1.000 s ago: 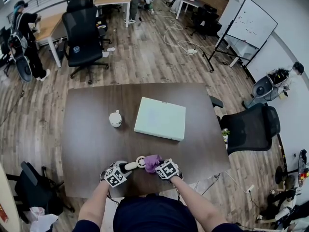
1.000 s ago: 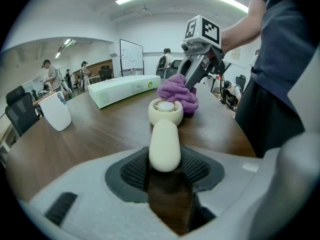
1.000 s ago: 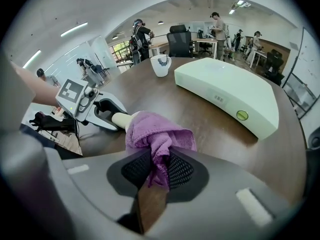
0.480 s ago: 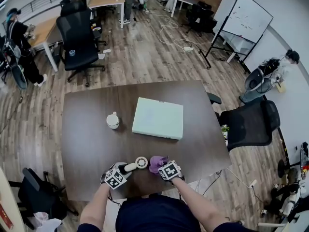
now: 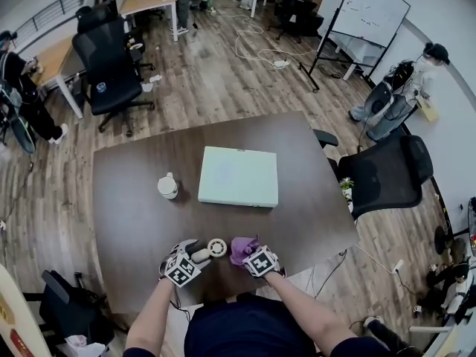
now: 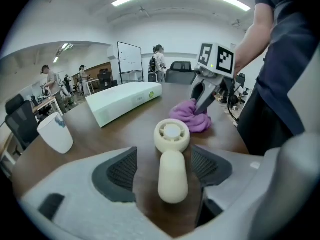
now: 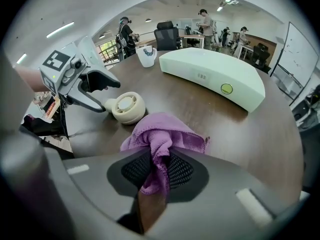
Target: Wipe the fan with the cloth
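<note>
Lying flat on the dark wooden table point(image 5: 134, 214), the small cream fan point(image 5: 216, 248) sits close to the near edge, at about 6 o'clock on the tabletop in the head view. Its round head is away from the person and its handle runs back toward 8 o'clock. Left gripper point(image 5: 195, 254) is angled down over that handle. In its own view the handle lies between the two dark pads with bare wood showing on either side, so the pads are not pressing on it. The jaws have just been opening, and stand roughly half spread around the handle. Purple cloth point(image 5: 242, 248) is bunched at 3 o'clock of the fan head, just beside it; contact between the two cannot be made out. Right gripper point(image 5: 247, 253) points steeply down with its jaws closed tight on a fold of the cloth. A strip is pinched between the pads and the rest is heaped on the wood in front. Pale green flat box point(image 5: 238, 177) lies at the middle of the table, at 12 o'clock of the fan and well apart from it. White cup point(image 5: 167, 187) stands upright at 9 o'clock of the box. Black office chair point(image 5: 387, 177) is at the table's 3 o'clock side.
</note>
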Available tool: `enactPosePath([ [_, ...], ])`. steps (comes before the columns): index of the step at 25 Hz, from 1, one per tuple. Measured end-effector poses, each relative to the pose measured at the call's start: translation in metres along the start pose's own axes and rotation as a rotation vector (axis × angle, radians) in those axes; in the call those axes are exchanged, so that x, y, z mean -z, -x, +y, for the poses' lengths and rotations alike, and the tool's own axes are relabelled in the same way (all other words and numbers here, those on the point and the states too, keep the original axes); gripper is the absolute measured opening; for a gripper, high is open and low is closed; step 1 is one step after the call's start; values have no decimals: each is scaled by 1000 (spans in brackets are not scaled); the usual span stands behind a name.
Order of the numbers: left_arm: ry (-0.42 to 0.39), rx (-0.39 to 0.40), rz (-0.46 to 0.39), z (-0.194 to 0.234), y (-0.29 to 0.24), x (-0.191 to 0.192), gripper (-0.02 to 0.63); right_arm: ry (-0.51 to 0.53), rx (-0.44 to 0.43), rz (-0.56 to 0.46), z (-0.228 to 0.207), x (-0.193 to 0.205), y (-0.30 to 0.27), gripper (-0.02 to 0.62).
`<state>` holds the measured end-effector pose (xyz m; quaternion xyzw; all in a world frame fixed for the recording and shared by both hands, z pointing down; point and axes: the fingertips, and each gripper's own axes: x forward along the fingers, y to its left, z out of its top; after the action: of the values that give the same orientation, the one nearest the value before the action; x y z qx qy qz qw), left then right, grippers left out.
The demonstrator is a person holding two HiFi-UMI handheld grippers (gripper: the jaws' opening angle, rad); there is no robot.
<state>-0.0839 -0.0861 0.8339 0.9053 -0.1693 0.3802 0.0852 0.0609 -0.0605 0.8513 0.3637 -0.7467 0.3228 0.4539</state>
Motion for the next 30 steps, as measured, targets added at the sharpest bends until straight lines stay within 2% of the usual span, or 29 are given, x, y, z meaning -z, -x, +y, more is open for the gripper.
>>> enactPosePath([
  [5,-48,26,63,-6,-26,-30,374,-28,-16,-21,3,5,-5,80],
  [10,-58,99,176,-22,-50,-26,407,-38,-44,-22,4,8,-3,80],
  [16,-21,117,256,-21,-60,-19,400,-31,-29,-28,1,7,-1,80],
  [21,11,122,318,-20,-70,-15,393,-64,-65,-25,6,14,-5,80],
  [25,27,121,360,-22,-77,-11,382,-47,-38,-35,0,13,-2,80],
  [30,4,146,415,-23,-78,-15,380,-46,-40,-36,-2,13,-3,80],
])
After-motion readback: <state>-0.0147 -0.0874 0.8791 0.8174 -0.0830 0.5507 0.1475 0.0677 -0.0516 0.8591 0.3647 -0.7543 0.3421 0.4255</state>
